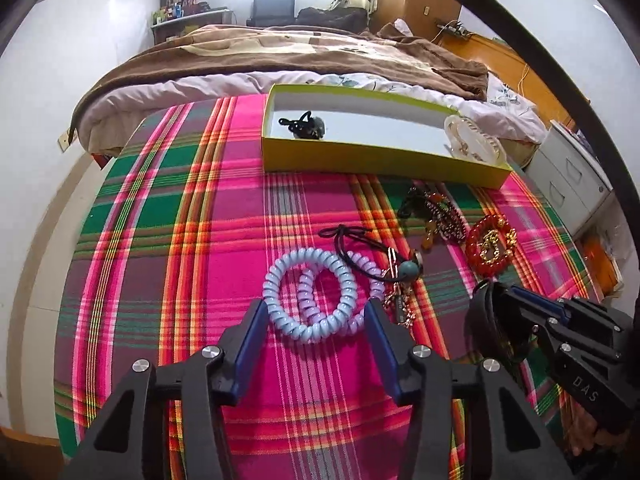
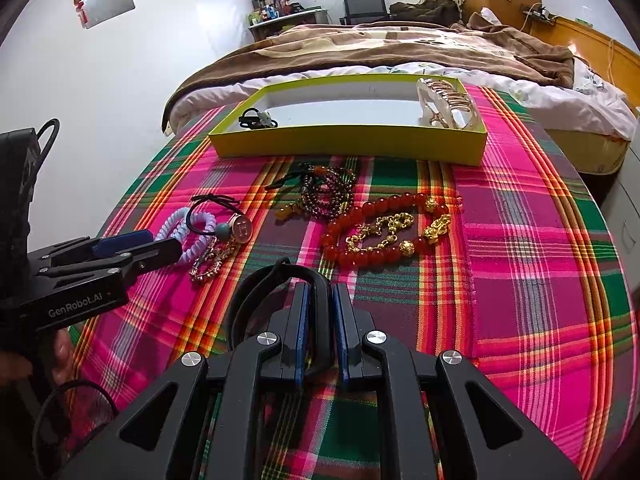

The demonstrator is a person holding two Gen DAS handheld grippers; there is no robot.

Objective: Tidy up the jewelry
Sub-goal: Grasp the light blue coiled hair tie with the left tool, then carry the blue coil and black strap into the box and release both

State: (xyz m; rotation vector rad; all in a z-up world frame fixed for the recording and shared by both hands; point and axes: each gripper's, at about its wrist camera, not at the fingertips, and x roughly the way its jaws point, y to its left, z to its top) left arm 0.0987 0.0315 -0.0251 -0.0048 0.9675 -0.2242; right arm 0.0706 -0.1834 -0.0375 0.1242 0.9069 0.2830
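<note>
Here, in the left wrist view, the left gripper (image 1: 316,320) spreads its fingers around a blue coil hair tie (image 1: 310,294) at lower centre, while in the right wrist view the right gripper (image 2: 320,300) pinches a black band (image 2: 280,276) below the yellow tray (image 2: 348,144).

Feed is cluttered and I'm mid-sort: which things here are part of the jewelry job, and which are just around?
Job:
box
hair claw
black hair tie
blue coil tie
red bead bracelet
dark bead strand
black band in the right tool
left tool, open around the coil tie

Around:
bed
chair
drawers
</note>
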